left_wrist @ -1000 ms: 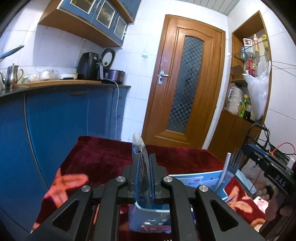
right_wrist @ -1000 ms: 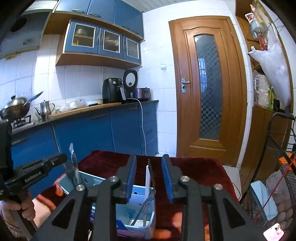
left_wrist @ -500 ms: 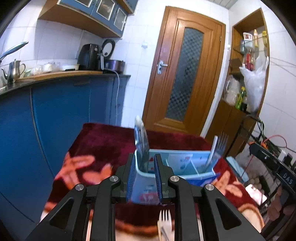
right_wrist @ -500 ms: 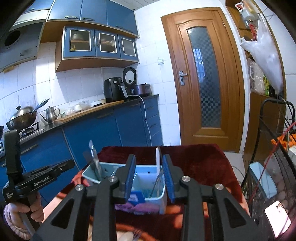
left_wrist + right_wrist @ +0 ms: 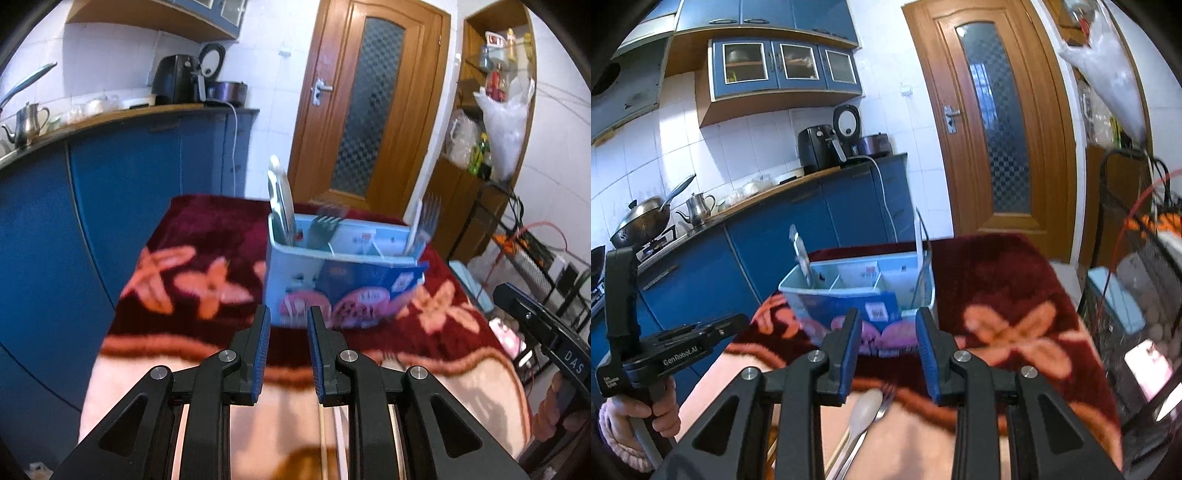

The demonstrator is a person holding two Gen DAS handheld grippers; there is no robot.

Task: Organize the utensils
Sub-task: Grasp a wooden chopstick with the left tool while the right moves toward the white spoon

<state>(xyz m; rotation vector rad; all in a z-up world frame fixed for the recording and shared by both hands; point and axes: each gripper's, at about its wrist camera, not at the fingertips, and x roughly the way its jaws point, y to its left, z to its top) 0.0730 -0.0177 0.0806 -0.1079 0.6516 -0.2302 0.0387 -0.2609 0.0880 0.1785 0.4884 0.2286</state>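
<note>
The left gripper [image 5: 287, 319] stands slightly parted with nothing between its jaws; the right gripper [image 5: 886, 325] gapes wider, also empty, with a spoon [image 5: 864, 408] and fork [image 5: 886, 397] lying on the blanket [image 5: 1004, 280] at its 6 o'clock. Beyond both, at 12 o'clock, the blue divided box [image 5: 332, 280] holds a knife [image 5: 279, 199] upright in its left compartment and forks [image 5: 424, 221] in the right; the wooden door [image 5: 369, 99] stands farthest.
</note>
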